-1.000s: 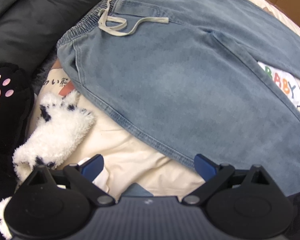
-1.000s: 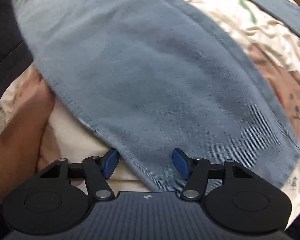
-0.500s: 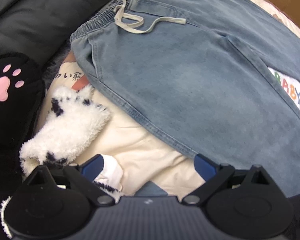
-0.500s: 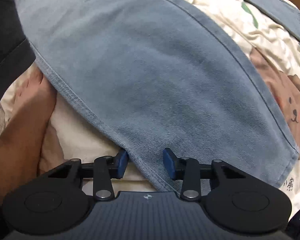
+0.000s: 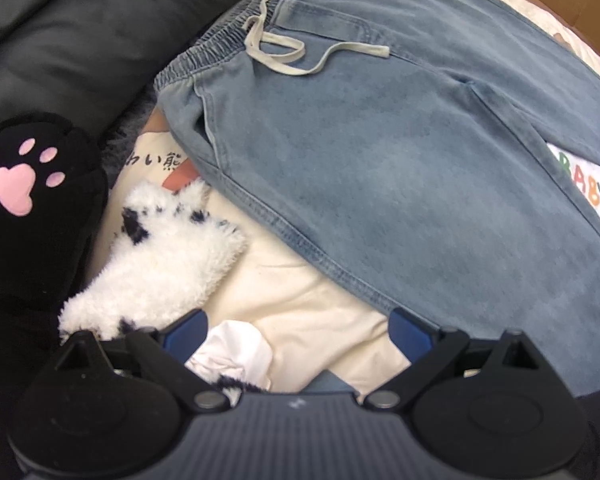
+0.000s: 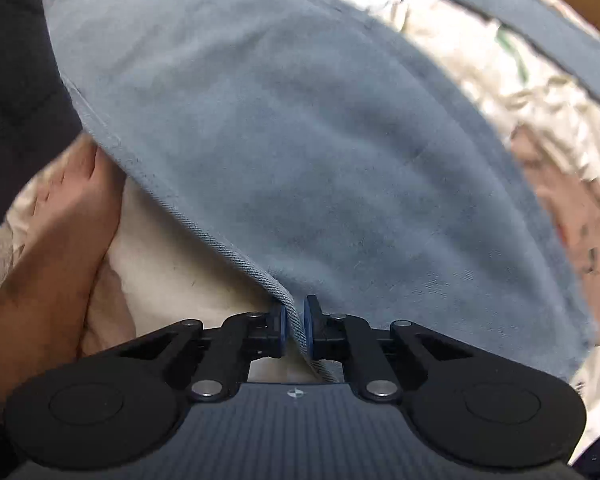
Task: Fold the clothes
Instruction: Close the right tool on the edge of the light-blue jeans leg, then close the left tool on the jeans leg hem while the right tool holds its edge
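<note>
Left wrist view, left claw (image 5: 296, 330): blue fingers spread wide, gripping nothing; cream bedding and a white scrap of cloth (image 5: 236, 352) lie between them.
Left wrist view, jeans (image 5: 400, 152): light blue denim, spread flat ahead of the claw and to its right; the side seam runs diagonally from far left down to the right fingertip, which sits just beside the edge.
Left wrist view, waistband (image 5: 220, 44): elastic with a pale drawstring (image 5: 296, 56), at the far end, ahead and slightly left.
Left wrist view, surroundings: a fluffy white spotted piece (image 5: 160, 260) near the left finger; a black plush paw with pink pads (image 5: 28, 188) further left; dark grey quilt (image 5: 72, 32) beyond.
Right wrist view, right claw (image 6: 295, 322): fingers nearly together, pinching the stitched denim edge between the blue pads.
Right wrist view, jeans: the leg fans out ahead and to the right of the claw, over printed bedding (image 6: 540, 152); the picture is blurred.
Right wrist view, bare foot (image 6: 60, 240): to the left of the claw, on the cream bedding.
Key relation: the jeans' long axis runs between the two claws, waistband toward the left one, leg edge held by the right. The right claw looks placed to carry its end over toward the waistband.
</note>
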`<state>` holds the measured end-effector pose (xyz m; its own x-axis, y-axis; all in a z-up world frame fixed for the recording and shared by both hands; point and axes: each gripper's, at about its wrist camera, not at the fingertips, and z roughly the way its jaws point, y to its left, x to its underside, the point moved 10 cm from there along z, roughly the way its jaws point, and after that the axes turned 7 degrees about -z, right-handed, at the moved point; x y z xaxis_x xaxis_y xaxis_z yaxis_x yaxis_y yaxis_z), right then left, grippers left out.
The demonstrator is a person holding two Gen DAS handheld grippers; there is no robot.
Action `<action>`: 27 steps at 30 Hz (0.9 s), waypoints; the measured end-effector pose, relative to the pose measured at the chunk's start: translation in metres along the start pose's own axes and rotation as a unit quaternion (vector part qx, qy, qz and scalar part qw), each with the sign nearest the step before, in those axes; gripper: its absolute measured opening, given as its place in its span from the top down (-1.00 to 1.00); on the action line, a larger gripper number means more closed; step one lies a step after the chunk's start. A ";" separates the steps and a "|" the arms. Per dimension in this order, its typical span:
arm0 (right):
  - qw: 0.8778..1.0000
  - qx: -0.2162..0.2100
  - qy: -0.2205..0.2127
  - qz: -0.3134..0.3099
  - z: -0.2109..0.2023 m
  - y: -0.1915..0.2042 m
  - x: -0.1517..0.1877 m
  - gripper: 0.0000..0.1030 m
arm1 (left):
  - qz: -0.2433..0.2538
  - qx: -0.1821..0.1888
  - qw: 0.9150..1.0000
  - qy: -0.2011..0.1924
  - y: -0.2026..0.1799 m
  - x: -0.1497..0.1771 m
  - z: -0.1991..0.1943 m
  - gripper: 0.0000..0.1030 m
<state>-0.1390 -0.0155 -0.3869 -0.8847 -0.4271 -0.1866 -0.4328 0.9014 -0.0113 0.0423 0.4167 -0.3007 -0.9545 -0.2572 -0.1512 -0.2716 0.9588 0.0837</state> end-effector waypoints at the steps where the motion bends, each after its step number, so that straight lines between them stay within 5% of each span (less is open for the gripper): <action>1: 1.000 -0.002 0.001 0.001 0.002 0.002 -0.002 0.84 | -0.006 0.002 1.000 0.002 -0.001 0.000 0.003 -0.89; 5: 1.000 -0.014 0.011 0.002 0.025 0.013 -0.007 0.76 | -0.026 0.017 0.999 0.013 -0.009 0.005 0.007 -0.86; 10: 1.000 -0.004 0.013 -0.019 0.034 0.016 -0.012 0.71 | 0.006 0.023 1.000 0.005 -0.020 0.005 0.000 -0.86; 15: 0.999 0.003 0.028 -0.026 0.031 0.016 -0.016 0.91 | -0.008 0.022 1.000 0.013 -0.017 0.003 0.008 -0.86; 27: 0.999 -0.010 0.002 0.039 0.005 0.004 -0.020 0.92 | -0.051 0.041 0.998 0.003 -0.015 -0.002 0.026 -0.75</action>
<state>-0.1215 -0.0032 -0.3884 -0.9162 -0.3565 -0.1832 -0.3665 0.9301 0.0229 0.0518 0.4056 -0.3276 -0.9232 -0.3546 -0.1479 -0.3569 0.9341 -0.0119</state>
